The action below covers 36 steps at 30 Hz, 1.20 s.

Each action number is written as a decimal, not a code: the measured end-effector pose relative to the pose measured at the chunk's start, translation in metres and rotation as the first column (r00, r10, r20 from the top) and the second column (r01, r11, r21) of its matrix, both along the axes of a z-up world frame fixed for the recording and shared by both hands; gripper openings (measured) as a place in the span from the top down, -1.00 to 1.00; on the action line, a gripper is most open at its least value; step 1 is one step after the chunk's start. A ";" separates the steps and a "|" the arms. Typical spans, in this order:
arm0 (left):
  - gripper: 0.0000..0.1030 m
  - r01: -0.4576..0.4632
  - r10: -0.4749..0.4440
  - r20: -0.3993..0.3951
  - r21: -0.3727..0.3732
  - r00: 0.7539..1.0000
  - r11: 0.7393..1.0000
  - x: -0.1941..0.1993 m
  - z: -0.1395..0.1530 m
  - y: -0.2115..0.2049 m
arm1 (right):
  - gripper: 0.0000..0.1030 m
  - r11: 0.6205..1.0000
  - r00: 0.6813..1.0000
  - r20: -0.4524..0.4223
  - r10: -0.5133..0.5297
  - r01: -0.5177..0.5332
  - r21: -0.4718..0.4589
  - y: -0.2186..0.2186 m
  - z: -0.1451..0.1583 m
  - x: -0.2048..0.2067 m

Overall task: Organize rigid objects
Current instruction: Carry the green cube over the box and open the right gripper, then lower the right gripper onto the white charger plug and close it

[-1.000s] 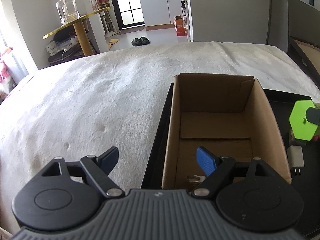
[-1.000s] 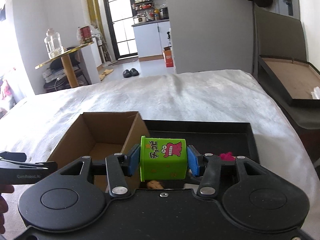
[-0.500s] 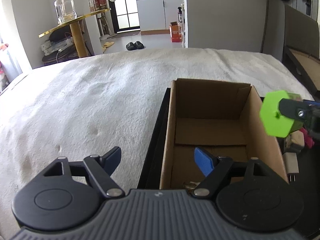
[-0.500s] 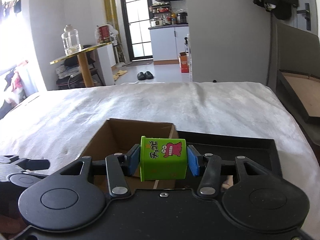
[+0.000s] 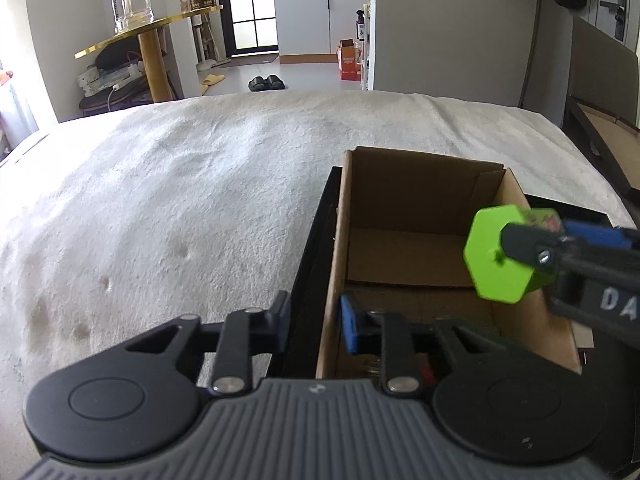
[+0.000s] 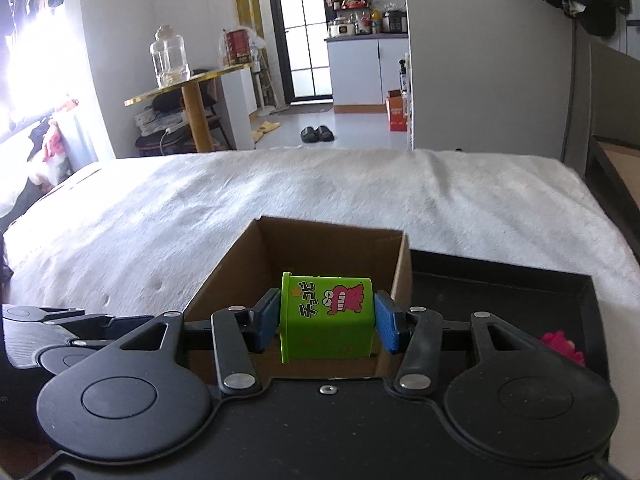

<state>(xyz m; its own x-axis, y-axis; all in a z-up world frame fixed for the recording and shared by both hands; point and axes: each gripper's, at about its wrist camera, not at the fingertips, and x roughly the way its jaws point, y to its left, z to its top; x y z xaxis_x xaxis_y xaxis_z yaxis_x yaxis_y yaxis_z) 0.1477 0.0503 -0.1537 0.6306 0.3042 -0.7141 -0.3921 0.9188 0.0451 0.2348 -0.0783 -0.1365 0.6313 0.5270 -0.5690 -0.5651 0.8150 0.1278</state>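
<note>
I held the rigid, seemingly light green box [image 6: 327,318] by its flat sides in the right tool [image 6: 327,322] above the carton [image 6: 224,280], whose near wall stood between the closing left tool [image 5: 314,320] jaws.

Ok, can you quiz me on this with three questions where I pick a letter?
1. Where does the box stand?
A. on the floor
B. in the black tray
C. on a chair

2. What colour is the tub in the right gripper?
A. red
B. yellow
C. green

3. How is the top of the box?
A. open
B. taped shut
C. squashed flat

Answers:
1 B, the tray's black rim runs along the box's sides.
2 C, it is bright green with a pink cartoon on it.
3 A, you can look straight down onto its brown floor.
</note>
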 end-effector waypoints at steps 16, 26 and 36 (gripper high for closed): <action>0.65 0.008 -0.008 -0.002 -0.005 1.000 1.000 -0.002 0.000 0.000 | 0.01 1.000 0.996 -0.090 -0.006 0.008 0.025 0.011 -0.012 0.008; 0.65 0.008 -0.007 -0.017 0.018 1.000 1.000 0.001 0.002 -0.007 | 0.01 0.998 0.995 -0.085 -0.047 0.049 0.032 -0.025 -0.005 0.005; 0.62 -0.004 0.004 -0.011 0.063 1.000 0.998 0.003 0.012 -0.014 | 0.01 0.993 0.989 -0.099 -0.106 0.110 0.036 -0.059 -0.008 0.008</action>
<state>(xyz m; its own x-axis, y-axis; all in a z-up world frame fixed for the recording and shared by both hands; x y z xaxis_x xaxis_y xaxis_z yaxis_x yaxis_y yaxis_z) 0.1507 0.0361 -0.1414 0.6212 0.3510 -0.7006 -0.3950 0.9124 0.1069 0.2427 -0.1372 -0.1447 0.6287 0.4833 -0.6092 -0.4575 0.8634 0.2129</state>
